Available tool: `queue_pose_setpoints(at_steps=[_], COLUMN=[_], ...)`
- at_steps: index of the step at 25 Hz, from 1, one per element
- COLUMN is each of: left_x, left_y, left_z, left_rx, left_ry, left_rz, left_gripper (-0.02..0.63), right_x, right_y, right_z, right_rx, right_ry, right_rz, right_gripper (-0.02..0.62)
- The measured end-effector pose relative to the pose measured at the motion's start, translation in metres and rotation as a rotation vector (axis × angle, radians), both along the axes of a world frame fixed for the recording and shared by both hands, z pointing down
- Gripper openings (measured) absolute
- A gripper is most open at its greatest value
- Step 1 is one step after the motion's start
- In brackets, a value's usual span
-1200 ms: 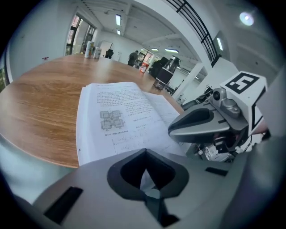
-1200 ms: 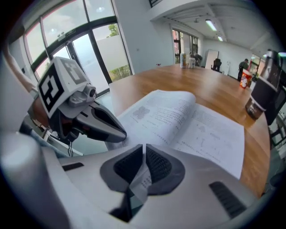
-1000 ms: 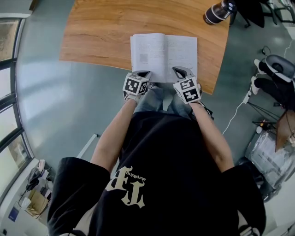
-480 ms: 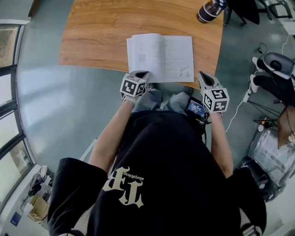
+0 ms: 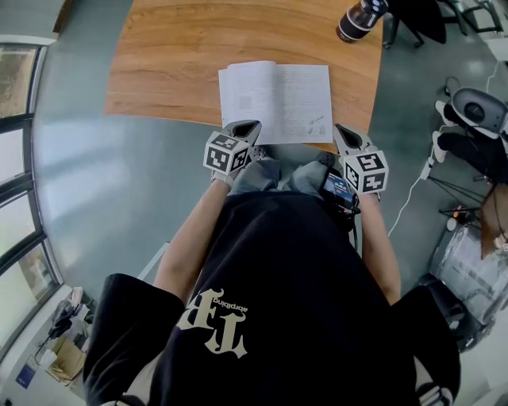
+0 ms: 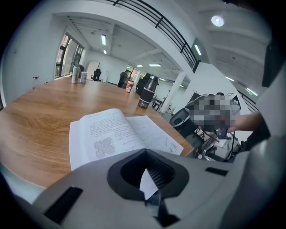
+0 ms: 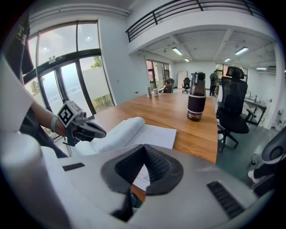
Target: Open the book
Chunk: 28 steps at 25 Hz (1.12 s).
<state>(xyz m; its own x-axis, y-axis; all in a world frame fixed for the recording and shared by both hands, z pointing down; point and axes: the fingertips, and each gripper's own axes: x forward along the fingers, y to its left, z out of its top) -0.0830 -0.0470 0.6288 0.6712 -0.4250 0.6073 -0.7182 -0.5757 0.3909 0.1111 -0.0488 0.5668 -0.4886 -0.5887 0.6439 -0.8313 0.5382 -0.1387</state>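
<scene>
Jaws pressed together on both sides, nothing between them! Left gripper point(image 5: 248, 125) hovers at seven o'clock of the book point(image 5: 275, 101), right gripper point(image 5: 341, 128) at five o'clock. That book lies open and flat on the wooden table point(image 5: 167, 63), by its near edge, dark bottle point(image 5: 357, 20) off at one o'clock.

Left claw point(image 5: 251, 124), right claw point(image 5: 340, 128): closed, empty
</scene>
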Motion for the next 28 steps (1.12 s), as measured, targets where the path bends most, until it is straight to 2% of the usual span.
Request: queue_pose_setpoints(at_steps=[6,11,28], left_x=[0.0,0.003,0.006], left_y=[-0.008,-0.007,-0.006], left_z=[-0.066,-0.109,-0.123], left_rx=[0.153,0.263,0.3], left_ry=[0.122,0.171,0.188], left_rz=[-0.029,-0.01,-0.007], left_gripper=[0.006,0.006,0.006], right_x=[0.003,0.004,0.01], right_y=[0.005,0.003,-0.007], right_z=[-0.015,-0.027,-0.047], right_rx=[0.022,0.052,0.099], right_ry=[-0.018,-0.024,-0.013], right_rz=[-0.009,-0.006,0.0], right_gripper=[-0.011,-0.011,-0.011])
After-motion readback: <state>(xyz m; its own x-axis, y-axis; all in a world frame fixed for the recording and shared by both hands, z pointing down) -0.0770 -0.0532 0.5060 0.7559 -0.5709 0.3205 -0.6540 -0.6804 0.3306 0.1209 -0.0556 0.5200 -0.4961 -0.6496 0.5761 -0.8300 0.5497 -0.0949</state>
